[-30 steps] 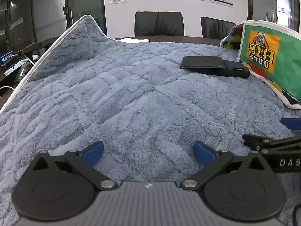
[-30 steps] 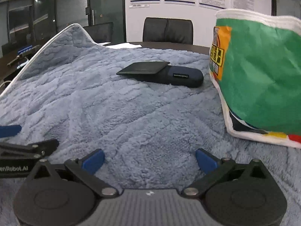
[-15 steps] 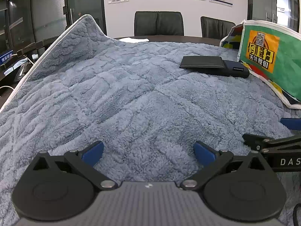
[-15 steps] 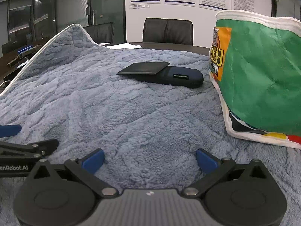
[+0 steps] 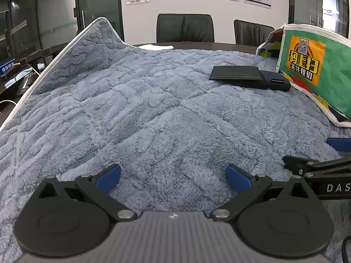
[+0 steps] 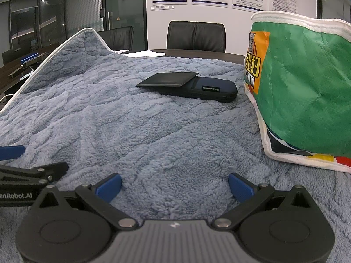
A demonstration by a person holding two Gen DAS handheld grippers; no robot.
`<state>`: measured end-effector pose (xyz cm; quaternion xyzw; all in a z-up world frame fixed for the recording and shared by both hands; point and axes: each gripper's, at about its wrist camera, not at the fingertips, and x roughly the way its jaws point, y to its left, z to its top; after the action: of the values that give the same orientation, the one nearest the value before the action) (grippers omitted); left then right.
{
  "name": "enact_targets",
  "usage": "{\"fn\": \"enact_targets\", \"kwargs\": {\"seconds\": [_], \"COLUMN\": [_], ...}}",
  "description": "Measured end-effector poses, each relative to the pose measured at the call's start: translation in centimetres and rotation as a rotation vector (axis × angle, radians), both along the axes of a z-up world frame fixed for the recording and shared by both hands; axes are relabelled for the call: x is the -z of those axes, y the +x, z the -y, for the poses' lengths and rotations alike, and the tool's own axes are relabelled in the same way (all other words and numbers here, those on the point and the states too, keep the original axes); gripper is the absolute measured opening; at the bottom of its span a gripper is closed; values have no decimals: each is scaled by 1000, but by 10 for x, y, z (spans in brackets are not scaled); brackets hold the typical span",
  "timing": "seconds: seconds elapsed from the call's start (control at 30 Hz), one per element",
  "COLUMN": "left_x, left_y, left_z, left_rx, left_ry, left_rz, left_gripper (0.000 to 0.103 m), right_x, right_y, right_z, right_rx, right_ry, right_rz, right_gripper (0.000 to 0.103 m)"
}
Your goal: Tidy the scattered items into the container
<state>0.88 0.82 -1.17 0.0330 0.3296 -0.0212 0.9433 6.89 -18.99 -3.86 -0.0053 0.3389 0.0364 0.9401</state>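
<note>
A black wallet (image 5: 235,73) (image 6: 167,79) lies partly on top of a dark blue zip case (image 5: 275,82) (image 6: 206,88) on the blue fleece blanket. A green and orange fabric bag (image 5: 316,70) (image 6: 307,92) stands just right of them. My left gripper (image 5: 173,177) is open and empty, low over the blanket, well short of the items. My right gripper (image 6: 174,185) is open and empty, beside the left one, near the bag's front corner.
The blue blanket (image 5: 131,109) covers the table and rises in a fold at the back left (image 6: 85,43). Black office chairs (image 5: 185,27) stand behind the table. A white paper (image 6: 144,53) lies at the far edge.
</note>
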Motion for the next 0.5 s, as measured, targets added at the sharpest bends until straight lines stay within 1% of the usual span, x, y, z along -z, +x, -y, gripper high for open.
{"fn": "enact_targets", "kwargs": {"seconds": [0.5], "left_x": [0], "left_y": [0], "left_z": [1], "left_rx": [2], "left_ry": [3], "left_rz": [-5], "left_gripper": [103], "right_x": [0], "right_y": [2], "right_z": [1], "right_rx": [-3], "right_ry": [-1], "right_rz": [1], "right_gripper": [103]}}
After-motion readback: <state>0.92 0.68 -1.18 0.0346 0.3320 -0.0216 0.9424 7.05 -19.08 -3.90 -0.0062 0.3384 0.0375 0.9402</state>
